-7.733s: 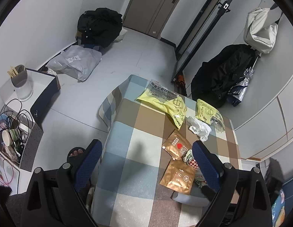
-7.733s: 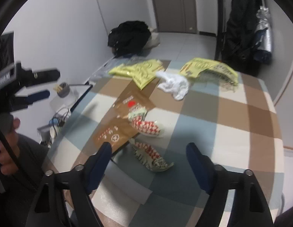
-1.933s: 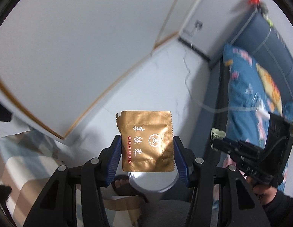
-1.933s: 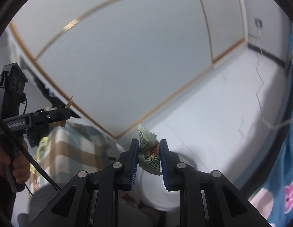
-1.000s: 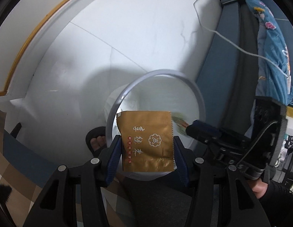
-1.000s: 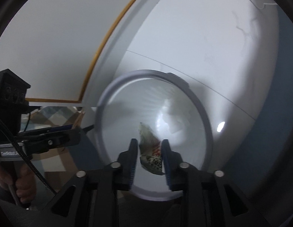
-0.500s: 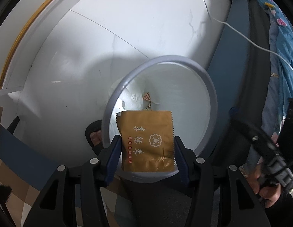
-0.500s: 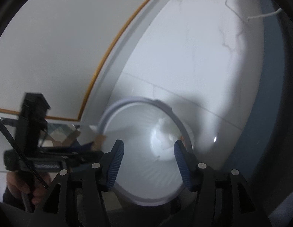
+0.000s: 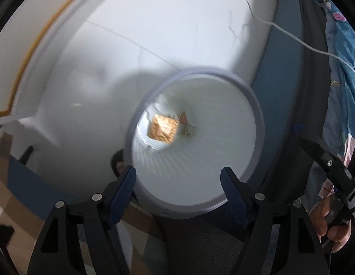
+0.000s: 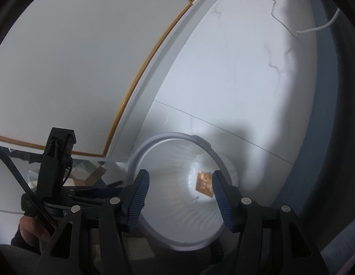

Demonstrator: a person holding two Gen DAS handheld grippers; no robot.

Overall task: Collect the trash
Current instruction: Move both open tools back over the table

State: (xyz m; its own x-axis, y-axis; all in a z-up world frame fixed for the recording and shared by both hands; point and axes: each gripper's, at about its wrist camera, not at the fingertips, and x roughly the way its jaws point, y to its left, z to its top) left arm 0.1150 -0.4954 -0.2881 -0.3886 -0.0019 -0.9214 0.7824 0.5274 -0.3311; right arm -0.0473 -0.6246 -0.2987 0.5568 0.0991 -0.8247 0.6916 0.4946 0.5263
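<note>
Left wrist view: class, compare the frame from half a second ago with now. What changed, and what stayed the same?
The left gripper has just been opening and let go of the flat gold foil sachet, which dropped to the bottom of the round white ribbed waste bin, beside the red-checked crumpled wrapper. Nothing is between its jaws now. The bin has not moved.
</note>
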